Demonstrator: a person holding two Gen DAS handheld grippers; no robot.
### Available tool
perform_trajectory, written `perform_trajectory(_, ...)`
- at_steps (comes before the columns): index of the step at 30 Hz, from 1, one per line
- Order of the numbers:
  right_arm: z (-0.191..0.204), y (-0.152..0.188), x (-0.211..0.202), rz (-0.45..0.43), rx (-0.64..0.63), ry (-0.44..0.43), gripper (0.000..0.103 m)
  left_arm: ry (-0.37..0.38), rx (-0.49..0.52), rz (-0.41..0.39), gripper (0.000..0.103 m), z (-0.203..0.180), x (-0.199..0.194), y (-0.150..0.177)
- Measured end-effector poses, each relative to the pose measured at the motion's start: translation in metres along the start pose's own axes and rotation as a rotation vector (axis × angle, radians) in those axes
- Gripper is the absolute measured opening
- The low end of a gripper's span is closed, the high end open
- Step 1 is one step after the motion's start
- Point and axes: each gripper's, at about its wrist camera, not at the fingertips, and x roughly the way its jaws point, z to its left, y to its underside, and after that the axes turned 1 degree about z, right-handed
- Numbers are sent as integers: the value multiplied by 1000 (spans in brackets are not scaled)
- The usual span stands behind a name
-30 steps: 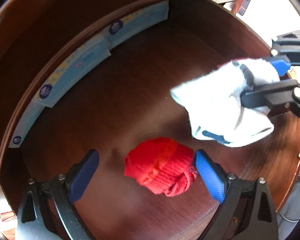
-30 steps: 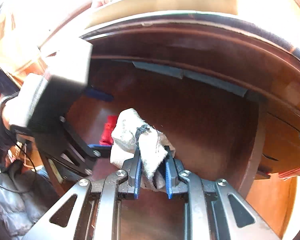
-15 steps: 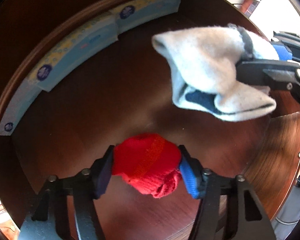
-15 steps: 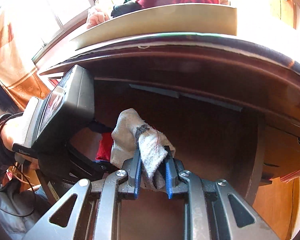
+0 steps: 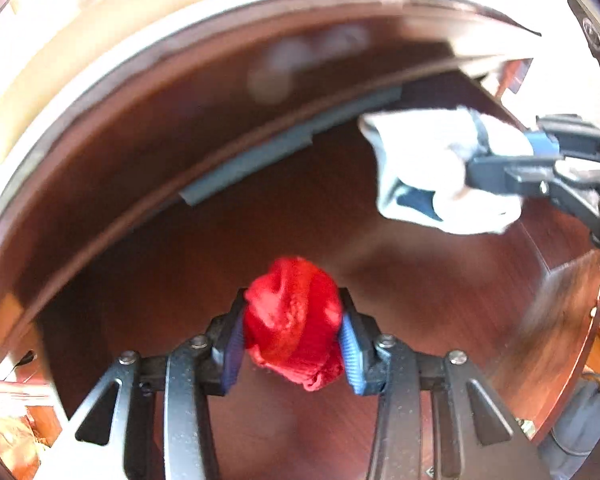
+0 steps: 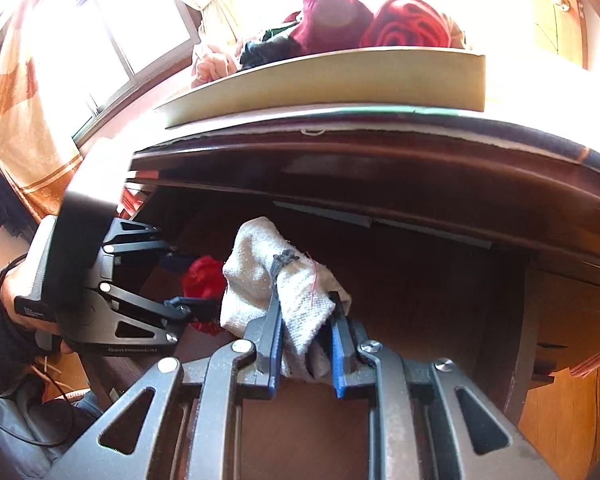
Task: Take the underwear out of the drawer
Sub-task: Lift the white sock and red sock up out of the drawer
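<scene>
Open dark-wood drawer (image 5: pixel 440 280), seen from above w/ two handheld grippers inside it. Left gripper (image 5: pixel 293 334): jaws closing, blue pads pressed on both sides of a bunched red underwear bundle (image 5: pixel 294 320), held just above the drawer floor. Right gripper (image 6: pixel 305 344): jaws narrow, pinching a whitish-grey cloth bundle (image 6: pixel 276 280) tied w/ dark thread, also inside the drawer, up and to the right of the red one, not touching it. On the cabinet top behind: a flat cream tray (image 6: pixel 340 76) w/ red and dark clothes (image 6: pixel 360 20) piled in it. Bright window (image 6: pixel 112 32) and orange curtain (image 6: pixel 24 120) at far left.
</scene>
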Motion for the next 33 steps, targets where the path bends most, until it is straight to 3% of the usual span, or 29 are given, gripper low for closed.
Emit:
perform_trajectory(10, 20, 8, -17, -71, -11, 15, 21, -85, -87, -134, 40, 5, -25, 13)
perform_trajectory(17, 13, 14, -39, -119, -19, 19, 21, -129, -137, -208, 40, 23, -33, 31)
perform_trajectory(33, 18, 30, -62, -208, -36, 40, 21, -173, -195, -306, 40, 45, -50, 38)
